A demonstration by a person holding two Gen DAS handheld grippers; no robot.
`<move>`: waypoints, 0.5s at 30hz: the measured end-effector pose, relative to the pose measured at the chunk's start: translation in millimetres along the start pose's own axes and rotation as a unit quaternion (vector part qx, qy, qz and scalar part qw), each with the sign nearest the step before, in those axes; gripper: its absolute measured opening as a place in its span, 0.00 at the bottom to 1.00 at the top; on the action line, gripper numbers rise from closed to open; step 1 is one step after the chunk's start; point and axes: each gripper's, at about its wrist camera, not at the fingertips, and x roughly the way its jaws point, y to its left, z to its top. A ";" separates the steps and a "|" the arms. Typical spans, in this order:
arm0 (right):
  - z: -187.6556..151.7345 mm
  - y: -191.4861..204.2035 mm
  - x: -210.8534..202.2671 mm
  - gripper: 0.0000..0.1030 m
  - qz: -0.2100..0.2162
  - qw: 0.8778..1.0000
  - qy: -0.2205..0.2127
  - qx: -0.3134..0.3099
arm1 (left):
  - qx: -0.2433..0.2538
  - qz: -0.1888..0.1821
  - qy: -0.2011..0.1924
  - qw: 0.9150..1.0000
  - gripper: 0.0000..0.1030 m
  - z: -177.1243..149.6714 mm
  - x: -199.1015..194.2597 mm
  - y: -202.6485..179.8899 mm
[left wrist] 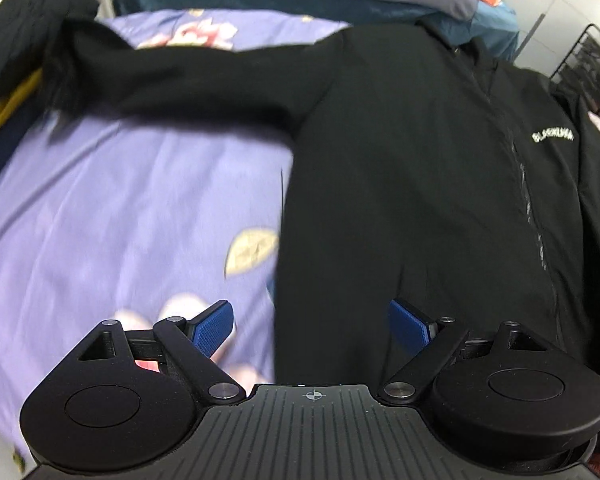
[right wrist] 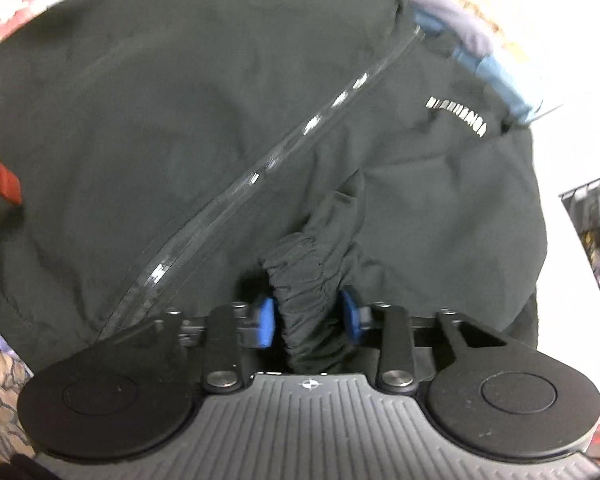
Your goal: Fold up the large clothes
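Black zip-front jacket (left wrist: 400,152) with white chest lettering, face-up on lilac floral bedsheet (left wrist: 120,208); fold under way.

Left to right: far sleeve (left wrist: 172,80) outstretched across sheet; left gripper (left wrist: 312,328), blue fingers spread wide, empty, hovering at the hem; right gripper (right wrist: 310,318), fingers pinched on gathered elastic cuff (right wrist: 304,280) above the zipper. Risk: bunched cuff slipping out mid-carry, sleeve dropping crooked.
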 end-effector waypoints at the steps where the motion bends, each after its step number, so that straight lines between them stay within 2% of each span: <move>1: 0.6 -6.9 -5.0 0.30 -0.003 1.000 -0.015 0.005 | -0.005 0.008 0.007 1.000 1.00 -5.0 -1.9 -2.4; 6: 1.3 -67.1 -31.7 0.27 -0.059 0.992 -0.086 0.071 | -0.008 0.031 0.025 0.999 1.00 -6.1 -7.2 -33.1; 8: -4.3 -102.5 -39.5 0.24 -0.081 0.984 -0.105 0.116 | 0.003 0.034 0.019 0.999 1.00 -1.2 -11.1 -53.5; 11: -21.6 -162.1 -43.5 0.09 -0.124 0.970 -0.115 0.173 | 0.030 0.030 0.014 0.999 1.00 7.4 -15.4 -89.5; 15: -49.2 -246.2 -39.5 0.10 -0.155 0.949 -0.125 0.242 | 0.055 0.018 0.010 0.998 1.00 7.2 -22.8 -130.9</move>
